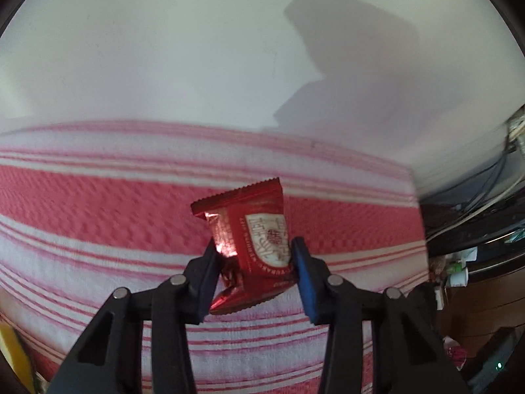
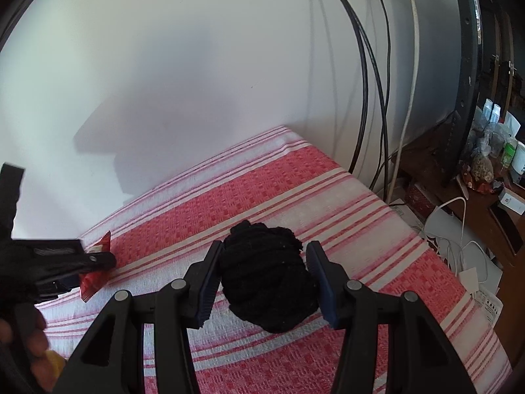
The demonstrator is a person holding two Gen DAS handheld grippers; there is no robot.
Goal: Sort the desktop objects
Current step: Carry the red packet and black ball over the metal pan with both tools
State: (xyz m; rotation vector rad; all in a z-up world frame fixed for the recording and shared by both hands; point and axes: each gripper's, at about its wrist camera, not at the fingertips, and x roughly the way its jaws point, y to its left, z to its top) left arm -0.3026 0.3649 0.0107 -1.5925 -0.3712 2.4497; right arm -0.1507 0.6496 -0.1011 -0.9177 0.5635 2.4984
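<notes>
My left gripper [image 1: 254,256] is shut on a red foil snack packet [image 1: 252,246] and holds it above the red-and-white striped cloth [image 1: 98,203]. The same packet [image 2: 95,271] and left gripper [image 2: 98,261] show at the left of the right wrist view. My right gripper [image 2: 262,269] is shut on a black bundle of knitted fabric [image 2: 265,275], which bulges between the blue pads [image 2: 320,282] just over the cloth [image 2: 295,180].
A white wall [image 2: 164,65] stands close behind the table. Cables [image 2: 367,82] hang down it at the right. A dark wooden desk [image 2: 492,216] with jars, bags and chargers lies beyond the table's right edge. Something yellow [image 1: 13,351] sits at the lower left.
</notes>
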